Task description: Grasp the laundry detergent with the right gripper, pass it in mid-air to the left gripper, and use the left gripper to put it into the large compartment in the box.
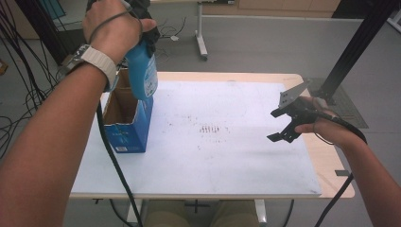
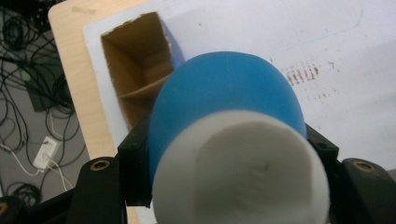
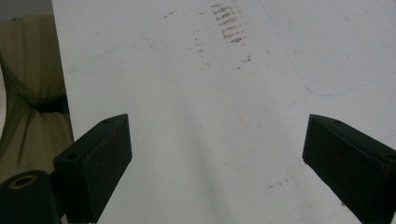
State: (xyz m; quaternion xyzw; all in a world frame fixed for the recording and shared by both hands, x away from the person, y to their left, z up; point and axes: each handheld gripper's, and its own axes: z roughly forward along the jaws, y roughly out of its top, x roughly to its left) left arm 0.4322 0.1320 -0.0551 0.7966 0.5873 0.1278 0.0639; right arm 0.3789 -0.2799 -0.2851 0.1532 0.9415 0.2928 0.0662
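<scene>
Pinching a blue bottle [image 1: 143,71] by its top, the left tongs [image 1: 142,33] hang at the upper left of the high view, with the bottle's lower end just above the open top of a blue cardboard box [image 1: 127,135]. That box stands upright at the left side of the white surface [image 1: 227,161], its brown inside showing. In the left gripper view the bottle [image 2: 224,88] fills the middle of the frame, its white cap [image 2: 243,172] nearest the camera and a black jaw pressed against each side; the box [image 2: 135,70] lies beyond it at the upper left, a cardboard divider crossing its inside. At the right of the high view the right tongs [image 1: 275,126] stand spread with nothing between them, held just over the surface near its right edge. In the right gripper view the two black jaws sit far apart at the lower corners above the bare white surface [image 3: 210,140], which carries faint brown marks near the top.
</scene>
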